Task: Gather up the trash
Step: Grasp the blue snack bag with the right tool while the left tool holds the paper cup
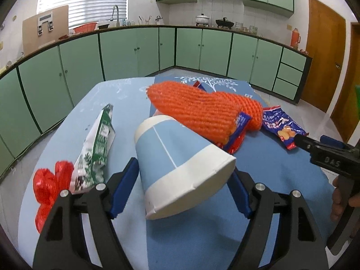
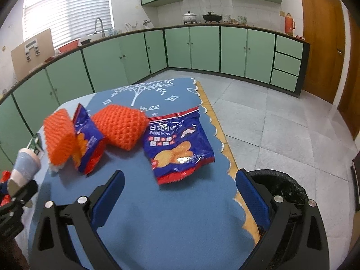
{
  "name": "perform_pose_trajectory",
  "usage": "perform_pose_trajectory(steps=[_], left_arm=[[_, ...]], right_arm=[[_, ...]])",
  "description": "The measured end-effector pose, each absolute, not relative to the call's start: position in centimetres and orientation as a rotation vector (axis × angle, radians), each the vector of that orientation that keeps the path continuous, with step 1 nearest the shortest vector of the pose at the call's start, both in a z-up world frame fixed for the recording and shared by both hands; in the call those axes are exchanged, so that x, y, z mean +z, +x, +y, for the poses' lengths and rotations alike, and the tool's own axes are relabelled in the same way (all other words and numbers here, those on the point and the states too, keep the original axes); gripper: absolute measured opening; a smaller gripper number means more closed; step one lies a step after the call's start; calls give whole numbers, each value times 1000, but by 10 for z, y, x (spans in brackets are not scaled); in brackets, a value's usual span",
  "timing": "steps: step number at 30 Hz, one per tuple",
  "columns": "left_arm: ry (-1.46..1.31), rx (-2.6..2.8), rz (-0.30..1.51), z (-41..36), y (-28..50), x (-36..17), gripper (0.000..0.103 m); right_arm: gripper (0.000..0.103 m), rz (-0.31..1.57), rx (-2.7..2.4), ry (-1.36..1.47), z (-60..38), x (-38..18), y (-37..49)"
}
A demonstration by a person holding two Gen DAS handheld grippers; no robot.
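Your left gripper (image 1: 182,184) pinches a blue-and-white paper cup (image 1: 180,164), its blue pads pressed on either side of the tilted cup body, the base toward the camera. The cup is above the blue tablecloth (image 1: 270,175), touching an orange foam fruit net (image 1: 202,110). Left of the cup lie a green-and-white snack wrapper (image 1: 96,148) and a red plastic bag (image 1: 49,184). Your right gripper (image 2: 180,195) stands spread and empty above the cloth, just short of a blue biscuit packet (image 2: 180,146). A black-lined waste bin (image 2: 283,186) sits on the floor beside the table.
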State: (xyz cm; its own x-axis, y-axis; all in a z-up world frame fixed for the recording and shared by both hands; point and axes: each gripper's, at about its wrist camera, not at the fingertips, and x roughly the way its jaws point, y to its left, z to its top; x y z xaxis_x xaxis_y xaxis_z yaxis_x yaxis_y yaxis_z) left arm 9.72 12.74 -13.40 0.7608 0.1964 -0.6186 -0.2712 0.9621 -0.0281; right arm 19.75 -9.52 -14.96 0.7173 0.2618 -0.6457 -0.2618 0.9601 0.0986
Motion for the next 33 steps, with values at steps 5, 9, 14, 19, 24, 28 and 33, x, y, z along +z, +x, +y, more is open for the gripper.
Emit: perform_pose_trajectory(steps=[5,9,14,19,24,28,33], left_arm=[[-121,269,648,130,112,-132,73],[-114,281,638,132,121,-131,73],[-112,290,623,136,130,-127,73],[-111,292,619,137,133,-126,73],[-97,289,613,135,133,-126,73],[-99,279,613,133,131,-125,73],[-102,269,611,130,129,-125,73]], right_arm=[[97,727,283,-6,-94,-154,211],[97,749,283,-16,-91,-158,221],[91,806,304,-11,-89,-165,235],[62,831,350,8,-88,-167,236],[27,818,389,-3,-87,-162,228],[6,833,426,-7,-87,-162,222],[4,830,466,-4,-87,-159,215]])
